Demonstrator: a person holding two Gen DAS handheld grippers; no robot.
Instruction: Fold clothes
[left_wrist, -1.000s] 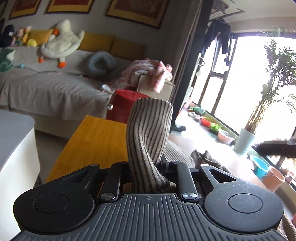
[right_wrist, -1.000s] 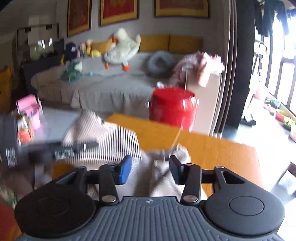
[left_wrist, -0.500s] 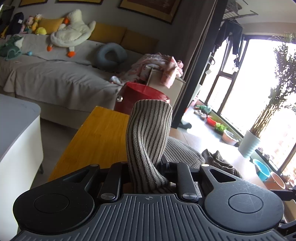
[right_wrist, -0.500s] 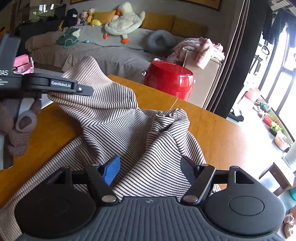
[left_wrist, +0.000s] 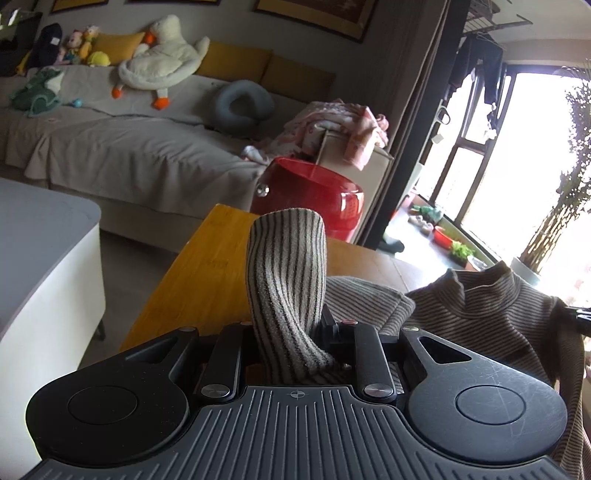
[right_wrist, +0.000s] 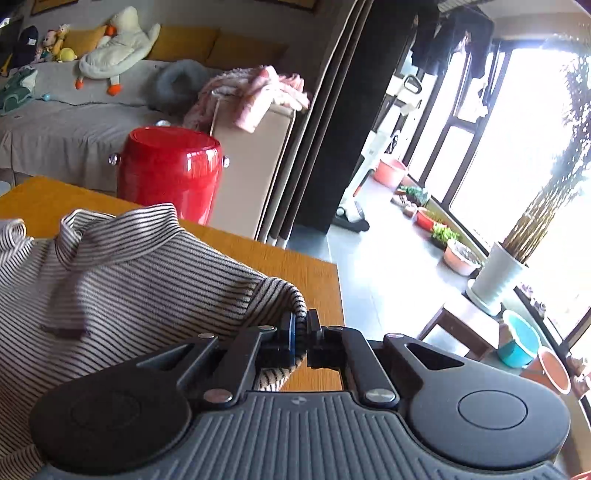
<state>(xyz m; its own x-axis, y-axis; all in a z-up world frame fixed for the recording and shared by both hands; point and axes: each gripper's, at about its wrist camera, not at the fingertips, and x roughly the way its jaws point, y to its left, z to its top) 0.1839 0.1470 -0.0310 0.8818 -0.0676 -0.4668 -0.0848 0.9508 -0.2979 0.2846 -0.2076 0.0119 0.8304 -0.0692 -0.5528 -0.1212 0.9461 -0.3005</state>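
A beige sweater with thin dark stripes (right_wrist: 122, 273) lies spread over the yellow wooden table (right_wrist: 306, 273), its collar standing up toward the back. My right gripper (right_wrist: 300, 328) is shut on the sweater's right shoulder edge, near the table's right side. In the left wrist view my left gripper (left_wrist: 295, 343) is shut on a twisted roll of the same sweater (left_wrist: 286, 273), which sticks up between the fingers. The rest of the garment (left_wrist: 480, 306) hangs to the right there.
A red drum-shaped stool (right_wrist: 170, 166) stands just behind the table. Beyond it are a grey sofa (left_wrist: 110, 155) with plush toys and a box draped with pink clothes (left_wrist: 340, 125). A white cabinet (left_wrist: 44, 266) stands left of the table. Potted plants and basins (right_wrist: 517, 339) line the window at right.
My right gripper swung right and down across the sweater, then closed on its shoulder edge; before, it stood open over the middle. The left gripper kept its hold and barely moved.
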